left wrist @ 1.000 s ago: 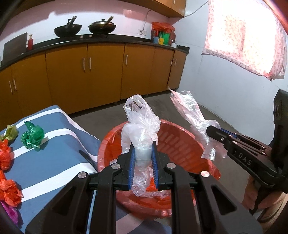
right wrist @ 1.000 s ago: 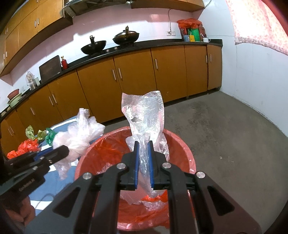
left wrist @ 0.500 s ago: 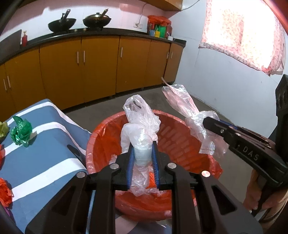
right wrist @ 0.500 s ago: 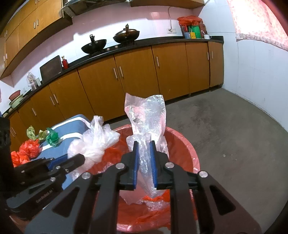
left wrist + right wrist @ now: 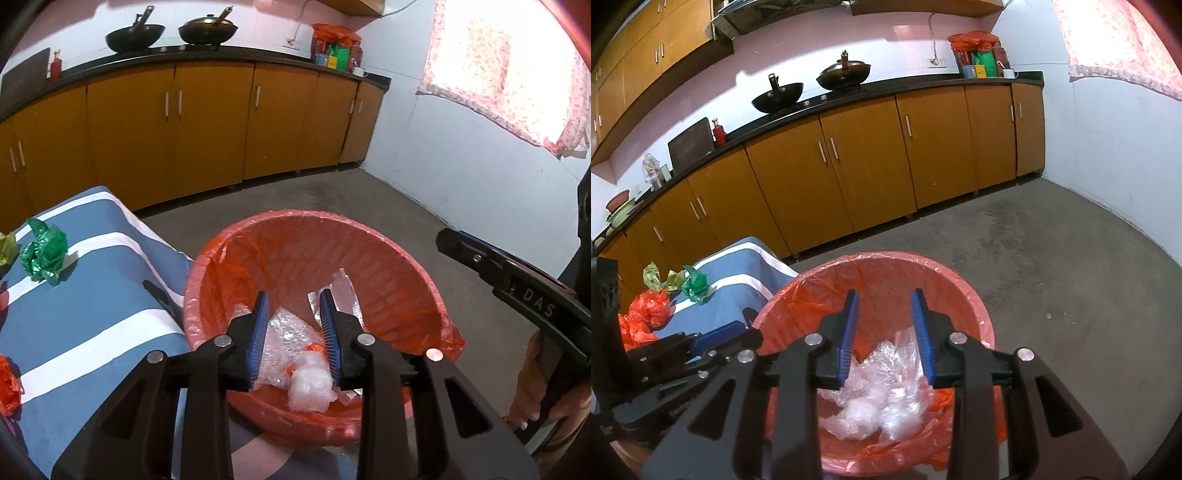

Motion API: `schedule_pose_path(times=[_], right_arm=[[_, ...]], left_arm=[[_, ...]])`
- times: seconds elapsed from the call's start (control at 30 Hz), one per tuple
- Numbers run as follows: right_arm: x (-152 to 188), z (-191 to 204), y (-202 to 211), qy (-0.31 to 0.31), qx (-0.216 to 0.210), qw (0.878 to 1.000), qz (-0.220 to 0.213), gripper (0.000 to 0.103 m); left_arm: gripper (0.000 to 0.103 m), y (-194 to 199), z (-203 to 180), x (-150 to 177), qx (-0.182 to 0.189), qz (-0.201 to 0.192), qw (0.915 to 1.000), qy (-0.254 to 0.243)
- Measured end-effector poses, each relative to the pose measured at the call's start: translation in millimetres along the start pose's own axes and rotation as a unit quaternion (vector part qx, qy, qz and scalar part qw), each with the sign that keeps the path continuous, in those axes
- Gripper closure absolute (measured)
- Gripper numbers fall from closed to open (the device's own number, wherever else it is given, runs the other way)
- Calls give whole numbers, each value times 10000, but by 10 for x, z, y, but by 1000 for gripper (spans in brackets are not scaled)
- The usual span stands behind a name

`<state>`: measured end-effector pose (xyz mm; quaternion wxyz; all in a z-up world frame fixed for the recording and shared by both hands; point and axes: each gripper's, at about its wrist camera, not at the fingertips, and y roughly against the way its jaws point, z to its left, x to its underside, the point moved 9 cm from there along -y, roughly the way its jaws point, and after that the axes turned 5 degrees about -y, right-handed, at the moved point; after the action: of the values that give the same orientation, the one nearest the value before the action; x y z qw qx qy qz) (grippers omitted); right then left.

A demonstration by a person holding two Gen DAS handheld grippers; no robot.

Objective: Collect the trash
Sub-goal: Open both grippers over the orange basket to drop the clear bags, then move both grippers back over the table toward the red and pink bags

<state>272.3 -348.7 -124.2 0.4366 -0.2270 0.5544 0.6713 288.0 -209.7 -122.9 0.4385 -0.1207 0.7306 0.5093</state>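
Clear plastic wrappers (image 5: 871, 402) lie in red lined bin (image 5: 388, 258); both tools (image 5: 295, 325) (image 5: 886, 328) opening, empty. Light plastic might spring back out.

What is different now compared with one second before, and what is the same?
Both claws let go: the left claw and right claw are opening, with nothing between them. The two clear plastic bags fell into the red bin. The scraps on the striped cloth stayed.
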Motion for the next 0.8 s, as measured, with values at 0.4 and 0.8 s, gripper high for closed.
schedule_pose_path(times=[0.4, 0.8], right_arm=[[-11, 254, 25, 169, -99, 9998, -15, 69], [146, 1230, -35, 577, -879, 9943, 182, 55]], left_arm=[[68, 303, 417, -6, -364, -199, 9987, 298], [59, 1307, 1267, 132, -1263, -795, 9864, 693]])
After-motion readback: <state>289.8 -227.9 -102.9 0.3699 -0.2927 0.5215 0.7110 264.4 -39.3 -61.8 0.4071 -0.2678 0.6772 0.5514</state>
